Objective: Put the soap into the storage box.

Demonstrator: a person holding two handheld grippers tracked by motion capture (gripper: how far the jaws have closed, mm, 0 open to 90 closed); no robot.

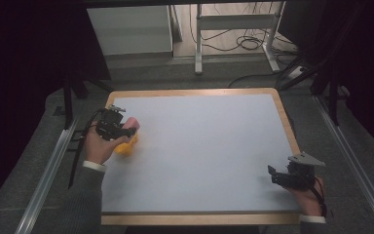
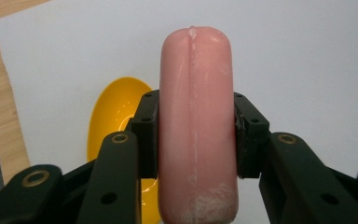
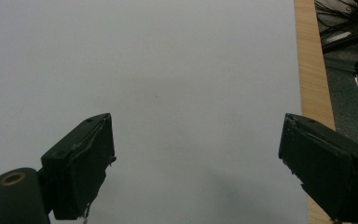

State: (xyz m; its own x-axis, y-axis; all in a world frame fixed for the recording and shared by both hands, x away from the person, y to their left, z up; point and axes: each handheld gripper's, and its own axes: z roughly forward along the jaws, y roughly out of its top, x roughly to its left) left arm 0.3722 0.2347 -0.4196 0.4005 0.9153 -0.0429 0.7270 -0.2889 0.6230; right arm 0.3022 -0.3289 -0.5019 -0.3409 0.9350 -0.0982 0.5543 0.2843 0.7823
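There is one pink sausage (image 2: pixel 196 126). It sits between the two black jaws of the left gripper (image 2: pixel 196 135), and the pads press on both of its sides, so it is held tight. The sausage points up toward 12 o'clock in the left gripper view. Its round tip sticks out past the jaws. In the high view the sausage (image 1: pixel 130 122) is near the left edge of the table, at about 9 o'clock.

There is one yellow bowl (image 2: pixel 114 121). It lies on the white sheet (image 2: pixel 307 70) under the gripper, at about 9 o'clock from the sausage. In the high view the yellow bowl (image 1: pixel 125 145) is just below the left gripper (image 1: pixel 126 129).

There is one table (image 1: pixel 195 91) with a wood rim.

The right gripper (image 3: pixel 196 163) has its two jaws wide apart with nothing in them. In the high view it (image 1: pixel 278 178) rests near the table's right edge, at about 4 o'clock, well apart from the sausage.
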